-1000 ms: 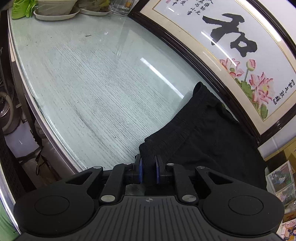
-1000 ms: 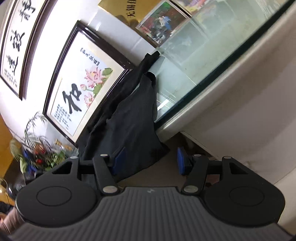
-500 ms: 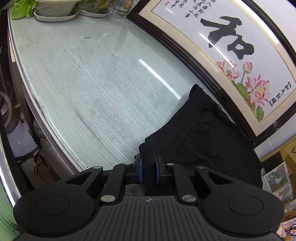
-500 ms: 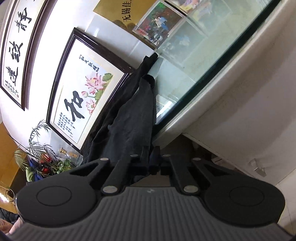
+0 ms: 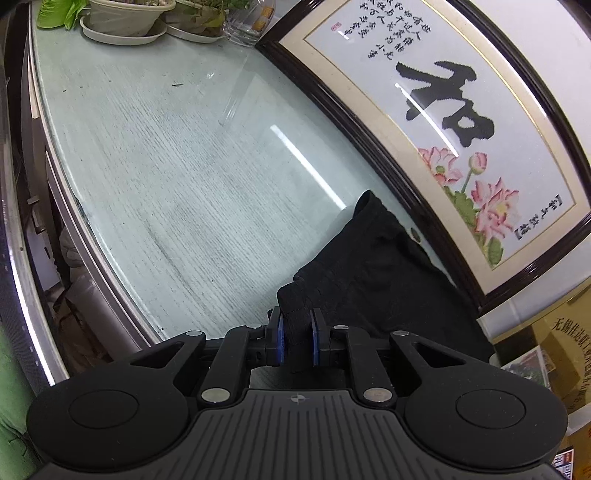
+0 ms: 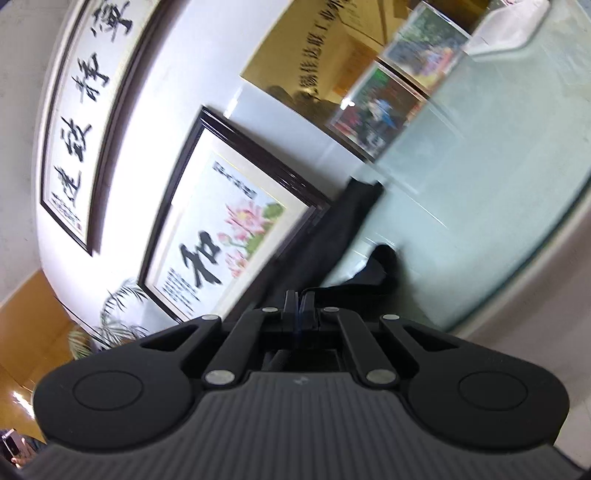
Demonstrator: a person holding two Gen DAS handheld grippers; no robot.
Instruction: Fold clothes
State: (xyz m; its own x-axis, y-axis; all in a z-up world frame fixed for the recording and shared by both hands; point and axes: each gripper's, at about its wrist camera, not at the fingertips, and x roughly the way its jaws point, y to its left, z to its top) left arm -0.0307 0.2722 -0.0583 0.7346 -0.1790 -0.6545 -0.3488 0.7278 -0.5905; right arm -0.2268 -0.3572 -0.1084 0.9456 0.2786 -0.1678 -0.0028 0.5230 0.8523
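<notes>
One black garment point(image 5: 373, 266) lay at the lower right of the left wrist view, on the glass-topped surface point(image 5: 177, 177) against one framed lotus picture point(image 5: 461, 122). The left gripper point(image 5: 295, 338) had its jaws clamped on a bunched hem corner of that garment at bottom centre. In the blurred right wrist view, the right gripper point(image 6: 300, 310) had its jaws pressed together on a thin dark fold of the same cloth, which stretched up toward the frame. Two pale dishes point(image 5: 122, 26) and one clear glass point(image 5: 247, 22) stood at the upper left.
</notes>
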